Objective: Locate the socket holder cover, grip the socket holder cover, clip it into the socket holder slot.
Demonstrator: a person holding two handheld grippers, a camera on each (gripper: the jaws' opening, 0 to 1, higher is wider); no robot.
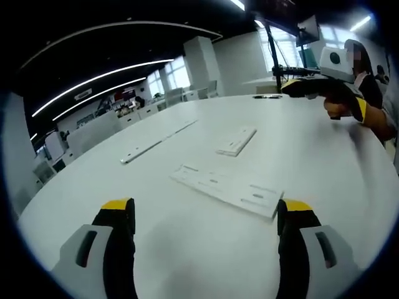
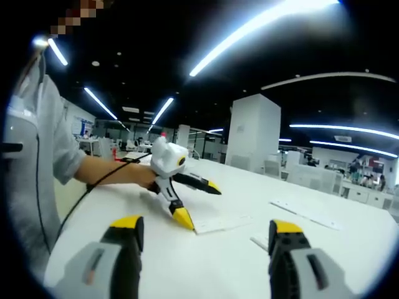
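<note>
The right gripper [image 2: 202, 240], grey with yellow-tipped black jaws, stands wide apart and empty at six o'clock over the round white table [image 2: 224, 274]. At ten o'clock a person's arm holds the left gripper [image 2: 201, 202], jaws spread, its lower tip beside a flat white rectangular plate [image 2: 221, 225]. A long white strip [image 2: 305, 213] lies at three o'clock.

White round table [image 1: 324, 168] spanned view; long flat strip [image 1: 157, 139] lay at 10 o'clock; office desks [image 1: 118, 112] stood beyond; ceiling light strips [image 2: 262, 22] glowed overhead.
</note>
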